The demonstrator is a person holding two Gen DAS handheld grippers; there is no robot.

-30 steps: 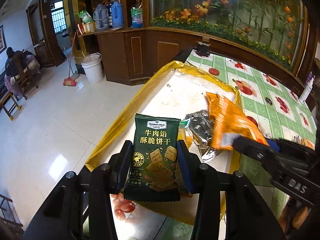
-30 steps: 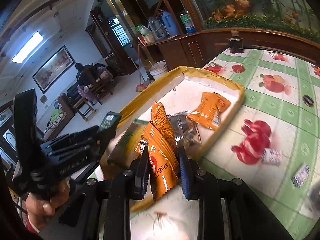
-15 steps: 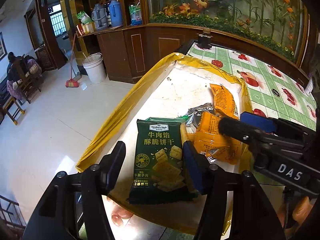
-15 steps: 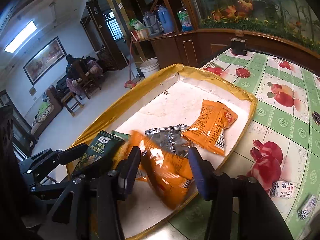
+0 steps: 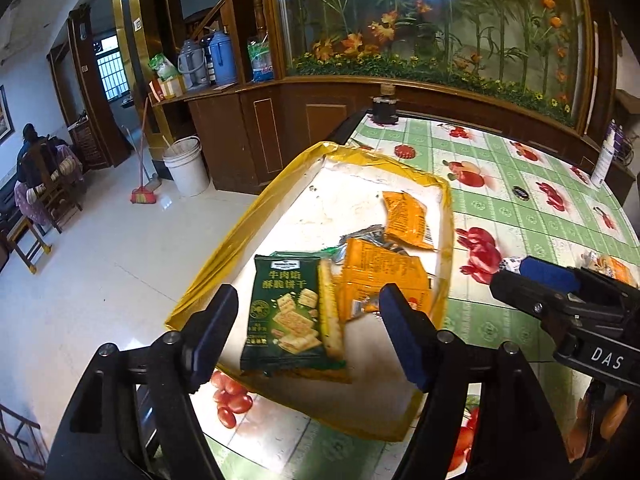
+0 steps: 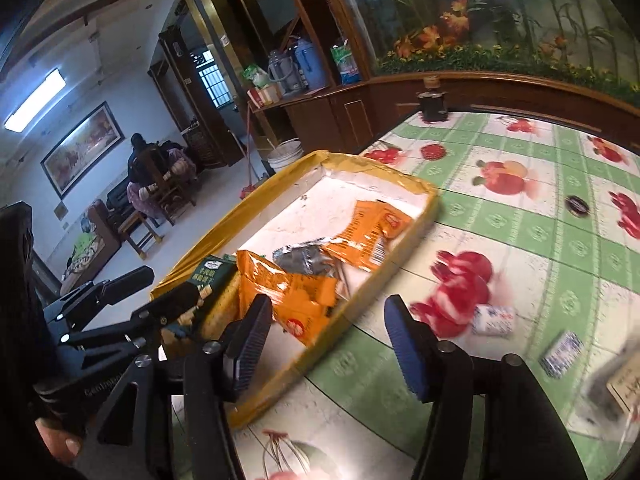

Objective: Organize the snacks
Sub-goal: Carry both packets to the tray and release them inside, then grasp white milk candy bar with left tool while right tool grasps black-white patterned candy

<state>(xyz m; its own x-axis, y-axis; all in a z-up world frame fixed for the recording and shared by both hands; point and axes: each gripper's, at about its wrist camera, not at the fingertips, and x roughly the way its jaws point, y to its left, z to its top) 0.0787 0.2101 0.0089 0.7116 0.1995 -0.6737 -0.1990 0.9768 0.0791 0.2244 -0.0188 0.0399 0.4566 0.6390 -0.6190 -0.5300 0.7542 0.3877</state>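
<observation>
Snacks [image 5: 294, 312] inside tray rim [image 5: 224, 248], tablecloth [image 6: 520, 240] beyond

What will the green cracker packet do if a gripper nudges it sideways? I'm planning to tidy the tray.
The green cracker packet lies flat on the tray, so it probably slides rather than tips. Its glossy film looks slippery. It overlaps the orange packet, so that likely gets dragged along.

Table [image 5: 500, 216] carries green-checked fruit-print cloth. White bucket [image 5: 186, 166] and red broom [image 5: 143, 196] on tiled floor beside wooden cabinet [image 5: 256, 136]. Blue thermos [image 5: 222, 58] on cabinet top.
</observation>
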